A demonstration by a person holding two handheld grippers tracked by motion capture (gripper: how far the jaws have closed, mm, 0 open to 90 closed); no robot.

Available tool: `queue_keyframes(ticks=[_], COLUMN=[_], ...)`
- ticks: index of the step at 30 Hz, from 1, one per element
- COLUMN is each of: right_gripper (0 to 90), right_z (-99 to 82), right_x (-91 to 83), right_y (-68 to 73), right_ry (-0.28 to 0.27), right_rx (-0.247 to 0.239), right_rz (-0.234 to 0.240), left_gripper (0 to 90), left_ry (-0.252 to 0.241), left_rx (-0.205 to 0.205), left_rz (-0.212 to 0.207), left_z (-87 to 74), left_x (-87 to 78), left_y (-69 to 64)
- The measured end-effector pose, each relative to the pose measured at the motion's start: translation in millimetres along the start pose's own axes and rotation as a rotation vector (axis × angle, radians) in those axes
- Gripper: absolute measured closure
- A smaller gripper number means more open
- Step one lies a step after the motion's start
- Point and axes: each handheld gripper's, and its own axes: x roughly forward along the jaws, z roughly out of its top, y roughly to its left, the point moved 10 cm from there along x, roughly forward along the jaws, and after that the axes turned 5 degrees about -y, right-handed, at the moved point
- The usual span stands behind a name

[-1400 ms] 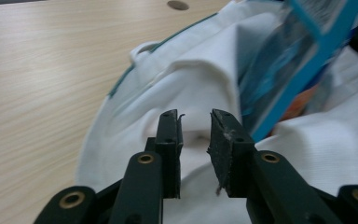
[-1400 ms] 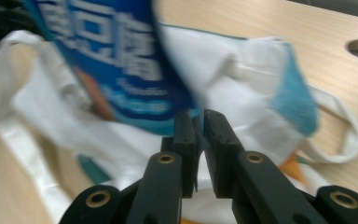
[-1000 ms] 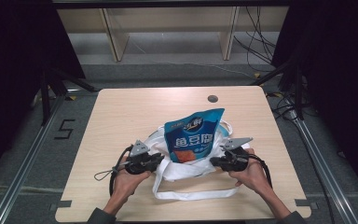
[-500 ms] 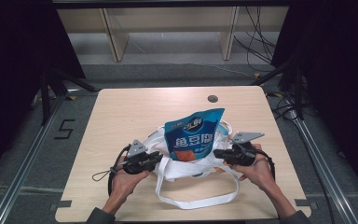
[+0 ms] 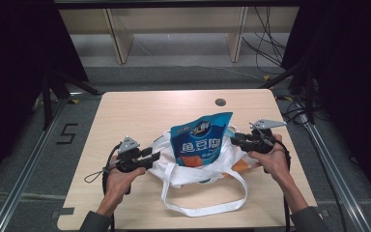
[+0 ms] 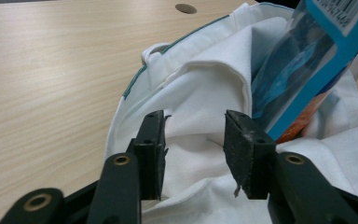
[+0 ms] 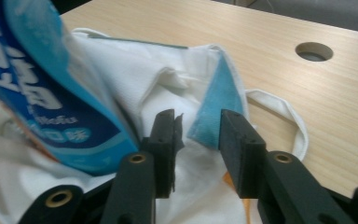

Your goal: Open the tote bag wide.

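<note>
A white cloth bag (image 5: 200, 166) lies near the front middle of a wooden table (image 5: 125, 111), with a blue snack pouch (image 5: 199, 139) standing up out of its mouth. The left gripper (image 5: 150, 157) sits at the bag's left edge, jaws parted around white fabric without clamping it. The right gripper (image 5: 235, 140) is at the bag's right edge, jaws likewise apart, a blue fold of the bag between them.
</note>
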Motion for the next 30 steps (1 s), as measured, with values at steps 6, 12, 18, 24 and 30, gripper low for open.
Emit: queue_keyframes(ticks=[6,12,18,24,30], right_gripper=[60.5,52.3,46.6,44.0,41.1], right_z=[5.5,6.3,-0.2,-6.2,-11.2], right_x=[-1.3,-5.7,-12.9,-20.6,-29.3], right_y=[-2.3,-7.6,-9.6,-11.4,-14.6], right_ry=[-0.034,-0.037,-0.005,-0.004,0.007], right_rx=[-0.006,0.004,0.035,0.032,0.021], right_rz=[-0.003,-0.031,-0.034,-0.022,-0.045], left_gripper=[50.8,44.9,39.7,37.2,34.2], left_ry=[0.012,0.039,0.054,0.048,0.052], left_rx=[-0.008,0.01,0.002,-0.009,-0.004], left_rz=[0.013,0.017,0.021,0.029,0.021], left_z=[-2.0,-6.7,-12.0,-13.7,-21.7], left_x=[-1.5,-2.5,-7.0,-14.4,-21.5], left_y=[3.7,3.5,7.8,14.3,16.0])
